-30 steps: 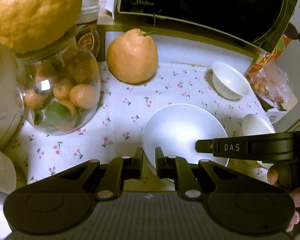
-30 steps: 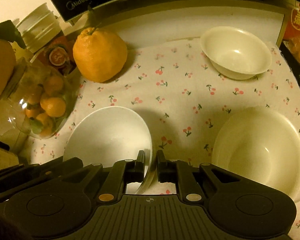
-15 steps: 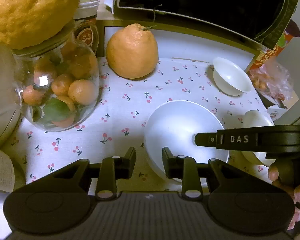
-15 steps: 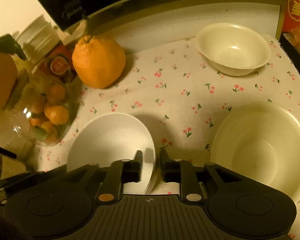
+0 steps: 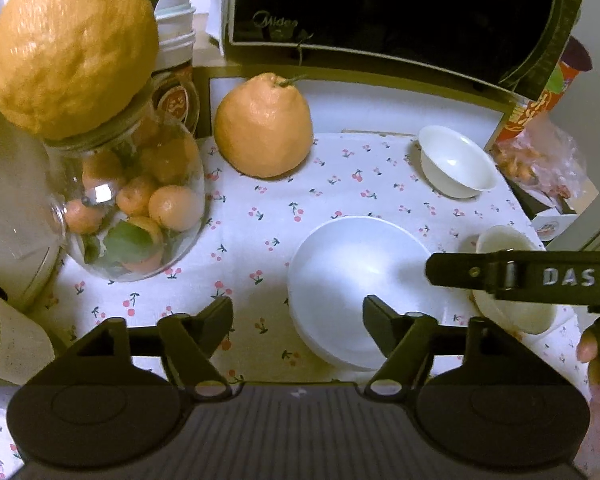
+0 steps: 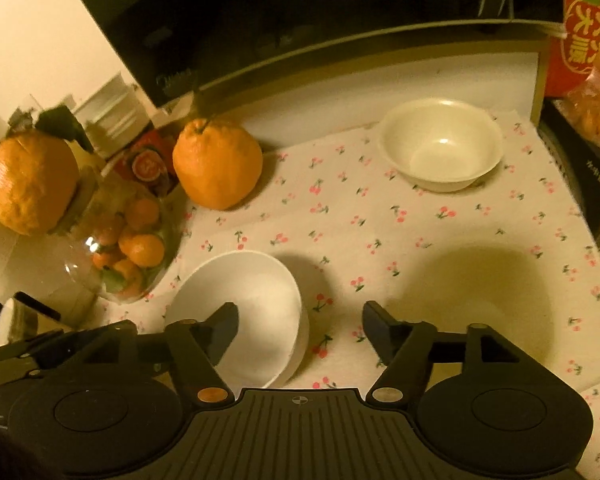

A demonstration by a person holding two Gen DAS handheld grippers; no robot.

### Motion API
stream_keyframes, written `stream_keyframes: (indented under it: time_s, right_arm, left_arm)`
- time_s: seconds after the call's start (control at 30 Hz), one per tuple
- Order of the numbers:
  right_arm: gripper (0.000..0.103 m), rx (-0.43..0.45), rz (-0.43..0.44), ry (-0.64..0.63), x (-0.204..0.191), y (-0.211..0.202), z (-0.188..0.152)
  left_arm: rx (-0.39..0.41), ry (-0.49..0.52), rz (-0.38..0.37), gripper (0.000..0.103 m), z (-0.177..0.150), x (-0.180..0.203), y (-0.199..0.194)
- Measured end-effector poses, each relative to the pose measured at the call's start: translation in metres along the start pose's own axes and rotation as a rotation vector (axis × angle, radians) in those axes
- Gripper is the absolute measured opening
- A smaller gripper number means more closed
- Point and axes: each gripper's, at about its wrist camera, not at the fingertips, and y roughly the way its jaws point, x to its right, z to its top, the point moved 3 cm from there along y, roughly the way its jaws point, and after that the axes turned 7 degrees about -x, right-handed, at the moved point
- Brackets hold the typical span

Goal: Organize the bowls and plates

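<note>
From the left wrist camera, the left gripper (image 5: 298, 314) hangs over the cherry cloth (image 5: 260, 216) with its jaws spread wide. They have just been opening, and nothing is pinched between them. The white plate (image 5: 352, 276) lies flat on the cloth, just past the right-hand finger. A small bowl (image 5: 454, 162) sits farther back, near a bag of snacks (image 5: 540, 156). Another bowl (image 5: 508, 280) stands at the right edge, partly hidden by the other gripper's black finger marked DAS. A big orange fruit (image 5: 264, 126) rests in front of the microwave (image 5: 384, 12) — and a glass jar (image 5: 136, 208) of little oranges has one more big fruit on top.

From the right wrist camera, the right gripper (image 6: 300, 334) is wide too, its jaws just opened and holding nothing. The plate is under its left finger, on the cloth. The small bowl sits at the back right. In the right foreground is only a dim, blurry round patch — I cannot tell what it is.
</note>
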Motion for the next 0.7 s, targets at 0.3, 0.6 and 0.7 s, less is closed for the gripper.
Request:
stream_keyframes:
  time_s: [0.3,0.6,0.7]
  right_arm:
    - [0.088,0.037,-0.018,0.013,0.027,-0.028,-0.003]
    - [0.092,0.060,-0.037,0.054,0.061,-0.045,-0.004]
    - [0.092,0.064,-0.044,0.077,0.075,-0.047,-0.004]
  left_arm:
    - [-0.003,0.024,-0.027,0.088,0.000,0.023,-0.011]
    - [-0.004,0.057,-0.033,0.096,0.002,0.055,-0.008]
    - [-0.001,0.070,-0.038,0.096,0.003,0.066,-0.005]
